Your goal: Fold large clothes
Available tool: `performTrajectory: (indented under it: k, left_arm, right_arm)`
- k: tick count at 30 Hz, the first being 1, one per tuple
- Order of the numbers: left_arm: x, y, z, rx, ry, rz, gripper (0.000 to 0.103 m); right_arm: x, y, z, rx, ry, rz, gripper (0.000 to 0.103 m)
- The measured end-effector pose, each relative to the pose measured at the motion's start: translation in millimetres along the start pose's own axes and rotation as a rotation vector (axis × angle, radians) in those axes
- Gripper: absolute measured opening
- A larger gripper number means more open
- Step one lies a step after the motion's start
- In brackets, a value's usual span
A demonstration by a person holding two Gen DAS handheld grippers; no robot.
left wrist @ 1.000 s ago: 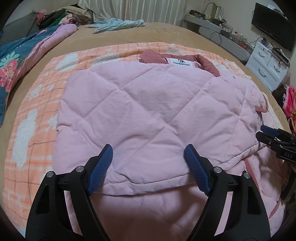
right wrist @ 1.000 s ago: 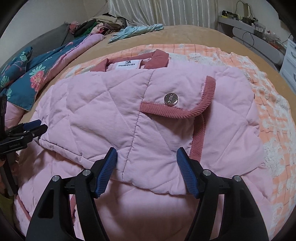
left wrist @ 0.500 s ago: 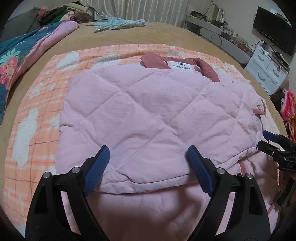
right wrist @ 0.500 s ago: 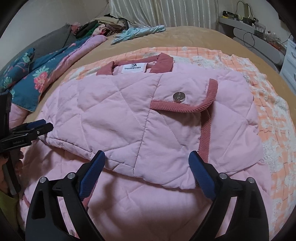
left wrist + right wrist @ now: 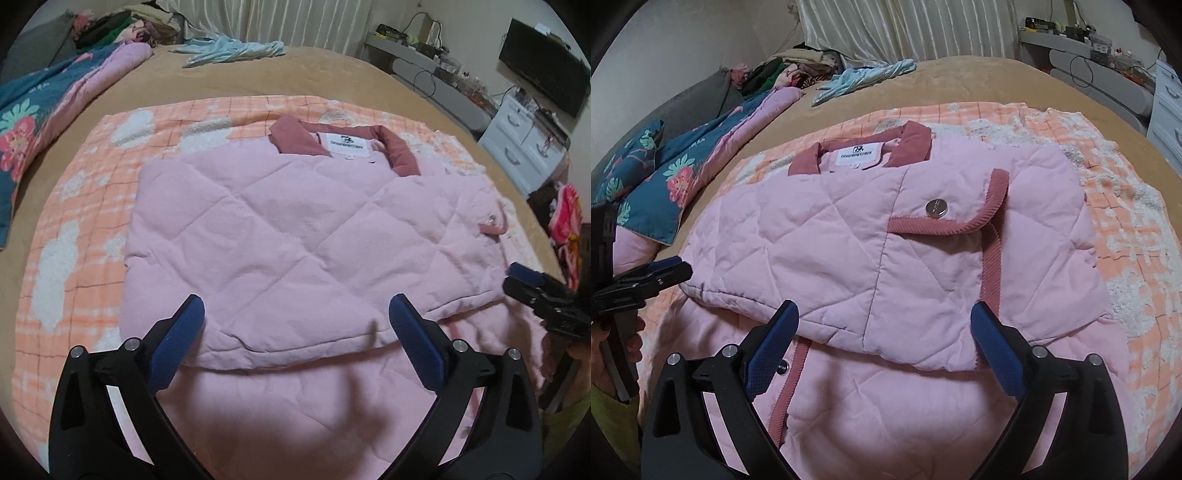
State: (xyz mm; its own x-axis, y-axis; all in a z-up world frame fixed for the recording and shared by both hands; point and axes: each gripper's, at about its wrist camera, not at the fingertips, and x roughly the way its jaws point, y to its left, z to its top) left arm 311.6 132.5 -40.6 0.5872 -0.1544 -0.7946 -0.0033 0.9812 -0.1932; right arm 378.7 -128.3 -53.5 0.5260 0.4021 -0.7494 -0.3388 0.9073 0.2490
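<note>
The bed (image 5: 332,79) fills the room, its tan cover bare toward the far end. On it lies an orange checked blanket (image 5: 85,206), and the pink quilted jacket (image 5: 295,236) sits in the middle of that blanket, folded over on itself, with its collar (image 5: 399,149) at the far side and a white label (image 5: 346,145) just inside the collar. A floral quilt (image 5: 665,177) lies on the bed to the jacket's left, a heap of clothes (image 5: 790,68) is piled beyond the quilt's far end, and a pale blue garment (image 5: 229,51) lies on the tan cover past the jacket's collar. White drawers (image 5: 524,147) stand off the bed to the jacket's right; they are shut, so their contents cannot be seen.

On the jacket's folded top layer a pocket (image 5: 934,266) faces up, its flap (image 5: 945,218) trimmed in darker pink cord and carrying a metal snap (image 5: 936,207); nothing shows in the pocket.

The left gripper (image 5: 295,317) hovers over the jacket's near folded edge, jaws opening and spread wide, pinching nothing. The right gripper (image 5: 884,325) hovers likewise over the near edge below the pocket, jaws opening, wide apart, free of the cloth.
</note>
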Motion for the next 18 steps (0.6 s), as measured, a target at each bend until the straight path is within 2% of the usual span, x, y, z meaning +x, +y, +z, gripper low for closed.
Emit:
performTrajectory:
  k: [4,12,18]
  left_arm:
    - [-18,-6,4,0.004,-0.046,-0.013,0.094]
    - [-39,-14,9,0.006,-0.087,-0.025,0.094]
    - [-68,-19,9,-0.017,-0.157,-0.054,0.094]
  right_arm:
    - [-9,0,4,0.011,-0.021,0.001,0.098]
    - [-43,9,13,-0.02,-0.109,-0.003,0.099]
    - [-66,14,19,-0.037,-0.168,-0.006,0.099]
